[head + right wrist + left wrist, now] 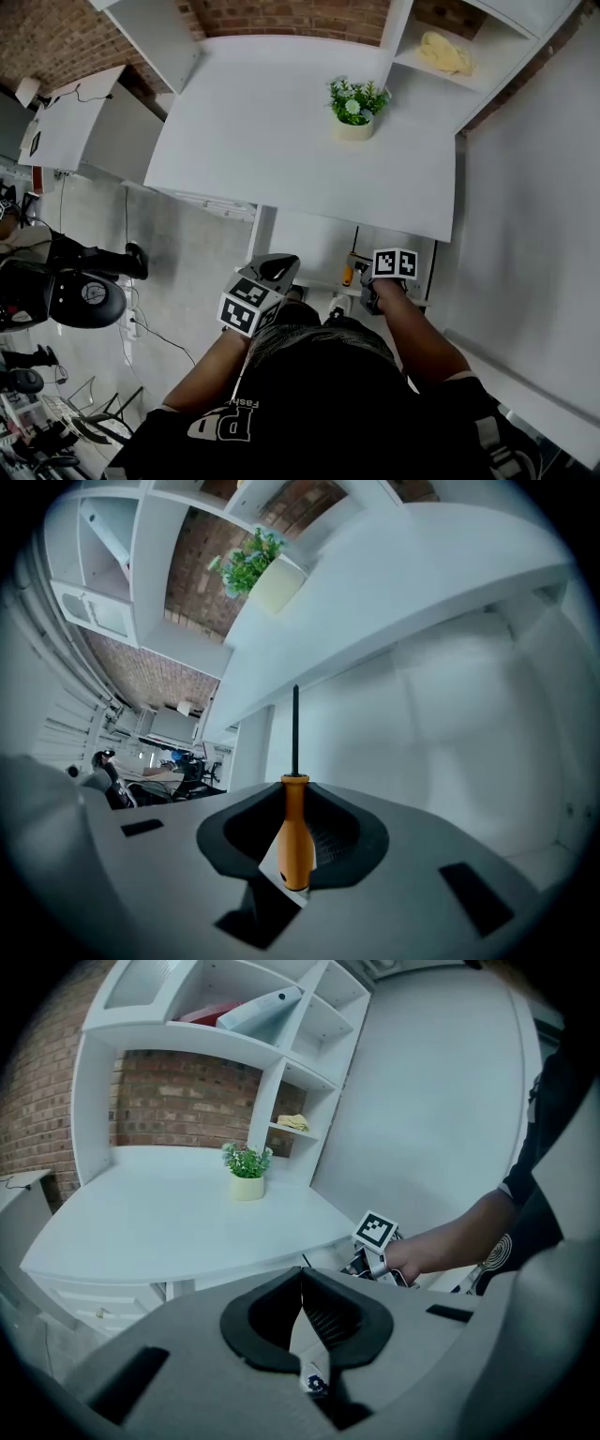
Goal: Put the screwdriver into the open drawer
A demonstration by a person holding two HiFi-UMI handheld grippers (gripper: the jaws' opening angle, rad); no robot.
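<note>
In the right gripper view my right gripper (294, 794) is shut on the screwdriver (294, 841). Its orange handle sits between the pads and its dark shaft points forward, under the white desk top (394, 583). From the head view the orange handle (348, 274) shows just left of the right gripper (367, 286). That gripper is over the white open drawer (314, 246) below the desk's front edge. My left gripper (278, 270) hangs to the left of the drawer, its jaws shut on nothing (302, 1279).
A small potted plant (355, 108) stands on the desk (281, 131). Shelves at the back right hold a yellow cloth (444, 52). A white wall (534, 216) runs along the right. Office chairs (80, 295) and cables lie on the floor to the left.
</note>
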